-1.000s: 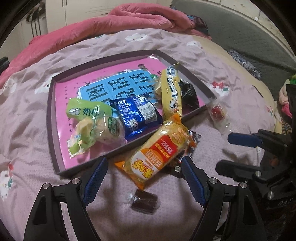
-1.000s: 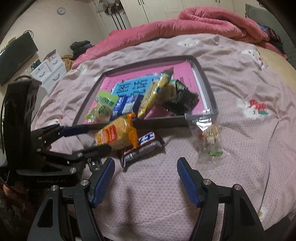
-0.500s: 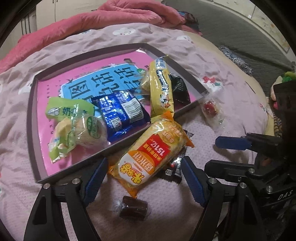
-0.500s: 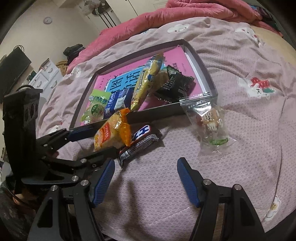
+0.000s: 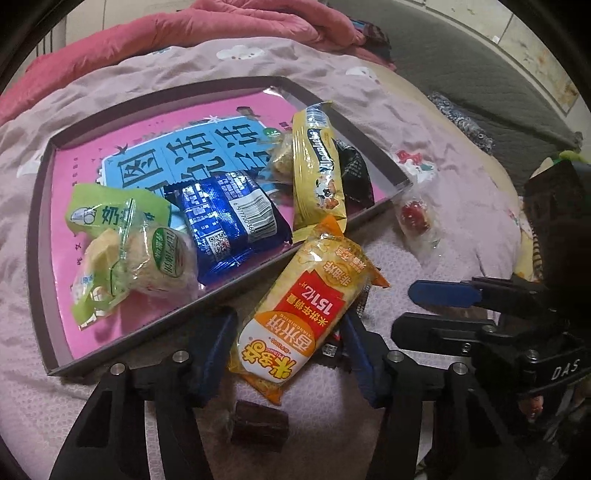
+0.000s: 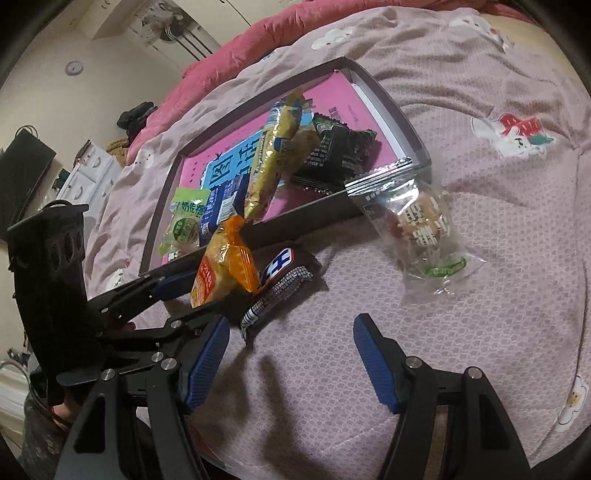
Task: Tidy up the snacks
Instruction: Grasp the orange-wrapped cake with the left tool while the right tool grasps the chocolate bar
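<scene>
A shallow dark-framed pink box lid [image 5: 122,321] lies on the bed and holds a green bun pack [image 5: 122,251], a blue pack [image 5: 229,218], a long yellow pack [image 5: 317,166] and a black pack [image 5: 354,173]. An orange-yellow rice cracker pack [image 5: 303,314] lies outside the tray's near rim, over a dark chocolate bar [image 6: 284,280]. My left gripper [image 5: 288,354] is open, its fingers on either side of the cracker pack's near end. My right gripper [image 6: 291,362] is open and empty above the sheet, near the chocolate bar. A clear candy bag [image 6: 421,236] lies right of the tray.
A small brown wrapped sweet [image 5: 258,432] lies under the left gripper. A rolled pink quilt [image 5: 207,33] lies beyond the tray. A clear bag with a red sweet [image 5: 415,218] lies by the tray's right corner. White drawers [image 6: 88,173] and a dark screen [image 6: 22,173] stand far left.
My left gripper has moved forward until its open fingers straddle the cracker pack's near end. My right gripper has moved closer to the bed and tilted.
</scene>
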